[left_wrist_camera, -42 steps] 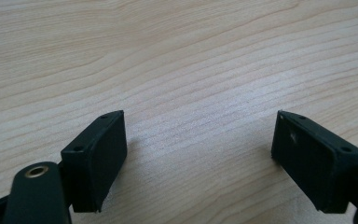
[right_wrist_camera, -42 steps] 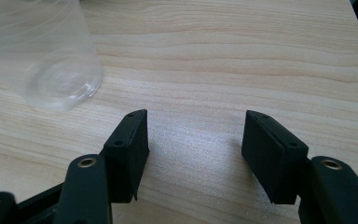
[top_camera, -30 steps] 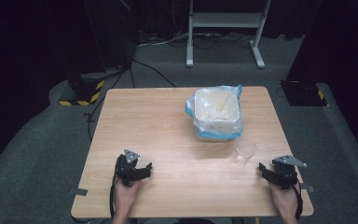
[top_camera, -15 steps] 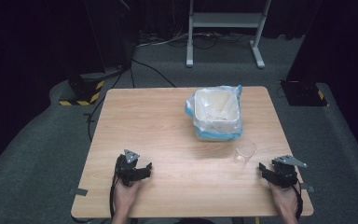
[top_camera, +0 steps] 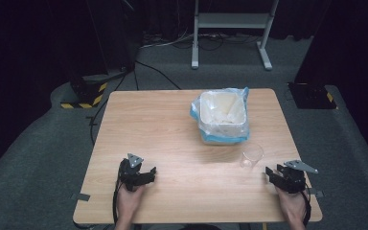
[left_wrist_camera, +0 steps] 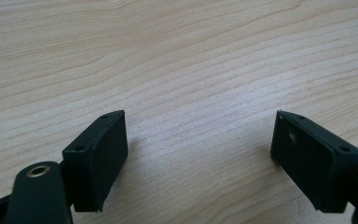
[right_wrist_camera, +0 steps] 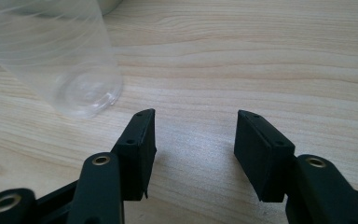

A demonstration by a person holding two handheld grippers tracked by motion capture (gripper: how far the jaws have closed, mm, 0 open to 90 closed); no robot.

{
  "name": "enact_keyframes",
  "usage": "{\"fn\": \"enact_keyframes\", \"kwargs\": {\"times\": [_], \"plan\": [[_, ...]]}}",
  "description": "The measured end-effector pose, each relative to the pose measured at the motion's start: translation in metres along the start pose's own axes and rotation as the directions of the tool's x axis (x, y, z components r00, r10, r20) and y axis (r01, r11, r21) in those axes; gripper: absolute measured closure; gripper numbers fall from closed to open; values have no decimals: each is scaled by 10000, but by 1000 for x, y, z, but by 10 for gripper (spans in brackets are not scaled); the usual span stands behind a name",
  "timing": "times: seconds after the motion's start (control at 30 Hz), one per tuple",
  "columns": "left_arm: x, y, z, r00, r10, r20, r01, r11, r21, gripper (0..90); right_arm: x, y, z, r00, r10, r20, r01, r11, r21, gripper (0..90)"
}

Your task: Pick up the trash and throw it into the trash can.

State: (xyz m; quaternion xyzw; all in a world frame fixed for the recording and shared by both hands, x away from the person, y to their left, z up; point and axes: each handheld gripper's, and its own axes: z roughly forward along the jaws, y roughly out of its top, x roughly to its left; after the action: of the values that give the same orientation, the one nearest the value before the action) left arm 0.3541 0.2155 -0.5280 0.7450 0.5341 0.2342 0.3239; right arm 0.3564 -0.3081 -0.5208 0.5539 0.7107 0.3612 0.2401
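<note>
A studio-like lab: black curtains (top_camera: 33, 57), grey carpet (top_camera: 38, 163), floor cables (top_camera: 158, 72), a metal stand (top_camera: 232, 28) behind a lone wooden tabletop (top_camera: 158, 129).

1. The table (top_camera: 172, 124) carries a bin (top_camera: 223, 117) on its far half, right of centre.
2. A liner bag (top_camera: 197, 111) sits in the bin, folded out over its rim.
3. A cup (top_camera: 252, 155) stands upright on the table, nearer the person than the bin and slightly to its right (apart from it).
4. The left gripper (top_camera: 147, 173) rests on the near left part of the table.
5. The right gripper (top_camera: 270, 173) rests at the near right, just beside the cup, which lies ahead and left of its jaws.
6. Behind the table a stand (top_camera: 230, 28) is on the floor.
</note>
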Motion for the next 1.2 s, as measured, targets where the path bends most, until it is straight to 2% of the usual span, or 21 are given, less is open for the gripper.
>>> {"fn": "enact_keyframes", "kwargs": {"times": [0.4, 0.77, 1.2], "plan": [[0, 0, 0, 10000, 0, 2, 0, 10000, 2, 186, 2, 5, -13, 9996, -29, -297, 19, 9994, -340, 567], [0, 0, 0, 10000, -12, 15, 12, 10000, 0, 187, 3, 12, -25, 9983, -47, -583, 14, 9984, -568, 585], [0, 0, 0, 10000, -11, 12, 11, 10000, 0, 187, 1, 31, -37, 9950, 17, -1003, -116, 9951, -982, 609]]}}
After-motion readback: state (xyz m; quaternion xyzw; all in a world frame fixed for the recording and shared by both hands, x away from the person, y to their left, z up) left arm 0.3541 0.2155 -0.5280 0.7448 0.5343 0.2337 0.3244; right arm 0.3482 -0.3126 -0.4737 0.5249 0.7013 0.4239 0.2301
